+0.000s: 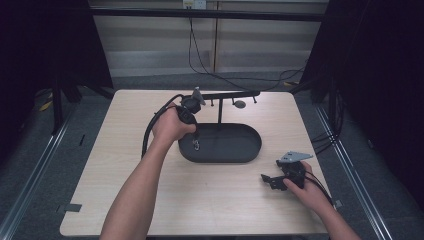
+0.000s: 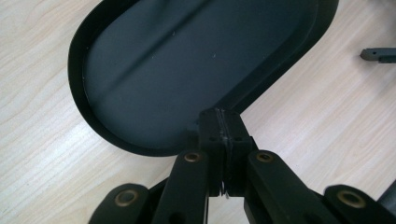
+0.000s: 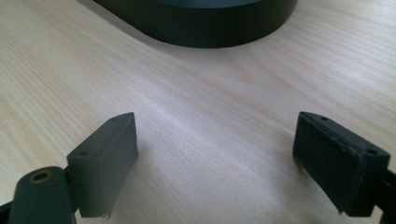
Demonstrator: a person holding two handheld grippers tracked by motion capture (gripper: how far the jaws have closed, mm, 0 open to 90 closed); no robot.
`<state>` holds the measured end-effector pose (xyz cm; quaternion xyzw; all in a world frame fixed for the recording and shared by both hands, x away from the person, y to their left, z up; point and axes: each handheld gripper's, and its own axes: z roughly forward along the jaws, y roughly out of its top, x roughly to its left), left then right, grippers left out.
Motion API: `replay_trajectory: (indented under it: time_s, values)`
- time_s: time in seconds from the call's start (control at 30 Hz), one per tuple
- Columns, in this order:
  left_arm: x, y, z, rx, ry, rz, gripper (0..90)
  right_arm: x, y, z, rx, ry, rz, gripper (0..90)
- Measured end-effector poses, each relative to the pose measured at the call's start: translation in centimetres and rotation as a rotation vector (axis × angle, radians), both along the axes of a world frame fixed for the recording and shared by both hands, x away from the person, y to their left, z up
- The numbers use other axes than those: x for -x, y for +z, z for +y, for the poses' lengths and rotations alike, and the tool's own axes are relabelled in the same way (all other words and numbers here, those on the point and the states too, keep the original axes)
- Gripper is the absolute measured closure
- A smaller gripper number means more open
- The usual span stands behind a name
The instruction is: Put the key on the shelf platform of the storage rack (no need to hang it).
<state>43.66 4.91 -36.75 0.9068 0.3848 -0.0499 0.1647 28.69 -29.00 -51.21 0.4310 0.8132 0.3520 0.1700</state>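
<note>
Your left gripper (image 2: 219,135), fingers pinched shut on a thin metal piece, hangs over the black oval metal tray (image 1: 250,150) to drop it; your right gripper (image 3: 215,158) rests open on the pale wooden worktop (image 1: 200,200).

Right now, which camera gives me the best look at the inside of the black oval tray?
The left gripper view: it looks straight down into the black oval tray, showing its bare floor and rim. The high view shows the whole tray with its stand, but small. The right gripper view catches just the outer wall.
</note>
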Motion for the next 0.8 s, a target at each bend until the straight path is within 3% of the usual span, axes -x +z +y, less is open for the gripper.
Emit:
replay_trajectory:
  time_s: [0.8]
  values:
    - [-0.7, -2.8, -2.1, -0.036, -0.041, -0.028, 88.6, 0.0, 0.0, 0.0, -0.002, 0.002, 0.000, 13.6]
